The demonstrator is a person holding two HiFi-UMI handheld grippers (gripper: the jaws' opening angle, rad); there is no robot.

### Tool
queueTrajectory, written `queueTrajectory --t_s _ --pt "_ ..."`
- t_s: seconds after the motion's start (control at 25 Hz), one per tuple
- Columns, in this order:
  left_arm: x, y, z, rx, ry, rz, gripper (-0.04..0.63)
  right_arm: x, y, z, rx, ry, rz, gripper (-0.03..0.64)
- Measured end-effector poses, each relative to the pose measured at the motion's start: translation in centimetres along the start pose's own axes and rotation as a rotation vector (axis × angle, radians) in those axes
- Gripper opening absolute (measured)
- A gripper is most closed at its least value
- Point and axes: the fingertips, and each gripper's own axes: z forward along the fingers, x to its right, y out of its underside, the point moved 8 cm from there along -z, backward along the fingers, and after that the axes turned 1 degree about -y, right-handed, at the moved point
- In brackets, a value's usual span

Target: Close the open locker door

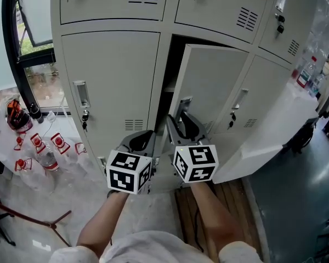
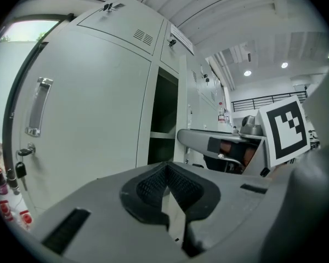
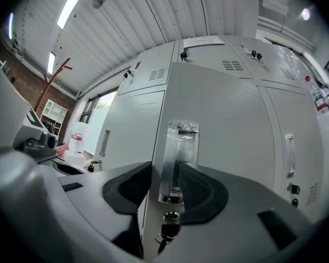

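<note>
The lower middle locker door stands partly open, with the dark compartment showing to its left. My right gripper is at the door's free edge. In the right gripper view, my right gripper has one jaw on each side of that edge, shut on the chrome handle. A key hangs in the lock just below. My left gripper hovers low in front of the frame between the two lockers. Its pads meet with nothing between them. The open compartment lies ahead of it.
The closed neighbouring door with its handle is at the left. Several red-labelled plastic bottles lie on the floor at the far left. A white sheet leans against the lockers at the right. Wooden boards lie underfoot.
</note>
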Motion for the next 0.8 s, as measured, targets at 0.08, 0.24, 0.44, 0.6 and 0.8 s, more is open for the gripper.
queueTrajectory --t_s 0.08,0.24,0.44,0.6,0.8 --pt "-0.1 0.0 0.0 -0.003 0.006 0.008 0.006 -0.1 0.1 0.5 0.0 0.014 -0.006 0.152" --pt "-1.0 0.2 0.0 -0.013 0.008 0.027 0.006 -0.2 0.2 1.7 0.014 0.049 -0.012 0.152" --pt "-2.3 0.3 0.1 -0.02 0.009 0.033 0.006 -0.3 0.4 3.1 0.012 0.065 -0.018 0.152" --pt "-3.4 0.2 0.6 -0.02 0.015 0.042 0.006 -0.2 0.5 4.2 0.02 0.083 -0.025 0.152" --pt "-3.7 0.3 1.2 -0.027 0.036 0.049 0.006 -0.4 0.9 5.3 0.013 0.097 -0.034 0.153"
